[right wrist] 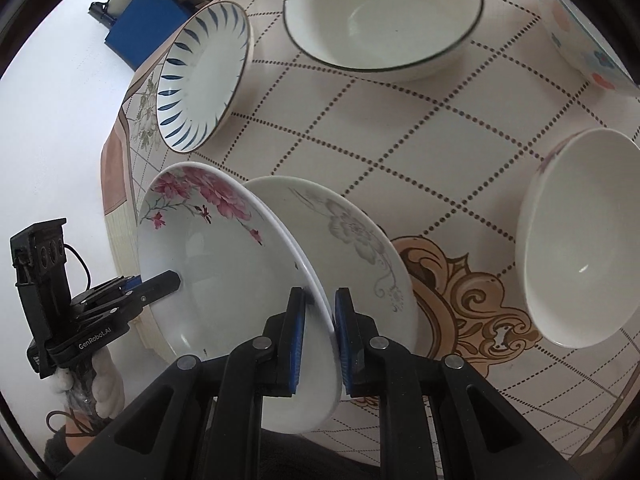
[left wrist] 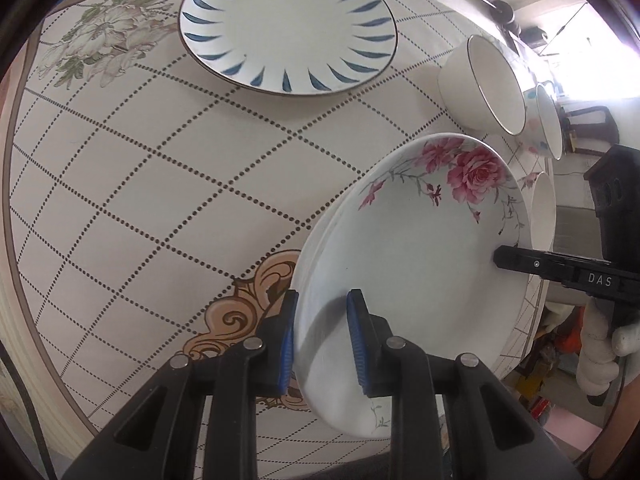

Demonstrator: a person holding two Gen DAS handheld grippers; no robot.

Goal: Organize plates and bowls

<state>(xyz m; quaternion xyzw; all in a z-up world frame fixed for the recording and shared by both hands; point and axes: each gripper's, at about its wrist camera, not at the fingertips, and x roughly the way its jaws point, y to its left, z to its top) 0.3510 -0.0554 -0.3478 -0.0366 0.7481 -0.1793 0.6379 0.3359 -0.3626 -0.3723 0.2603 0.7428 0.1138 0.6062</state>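
A white plate with pink roses (left wrist: 416,264) (right wrist: 216,264) is held tilted above the table by both grippers. My left gripper (left wrist: 322,344) pinches its near rim; its jaws look slightly apart around the rim. My right gripper (right wrist: 320,332) is shut on the opposite rim, also showing in the left wrist view (left wrist: 500,258). The left gripper shows in the right wrist view (right wrist: 176,278). Under the rose plate lies a white plate with a grey flower (right wrist: 360,240). A blue-striped plate (left wrist: 288,24) (right wrist: 204,80) lies further off.
Bowls stand on the checked tablecloth (left wrist: 160,184): a dark-rimmed white bowl (right wrist: 384,16) (left wrist: 484,84), a plain white bowl (right wrist: 580,240) (left wrist: 542,212), and a colour-dotted bowl (right wrist: 588,44) (left wrist: 548,124). The table edge (right wrist: 116,184) drops to a white floor on the left.
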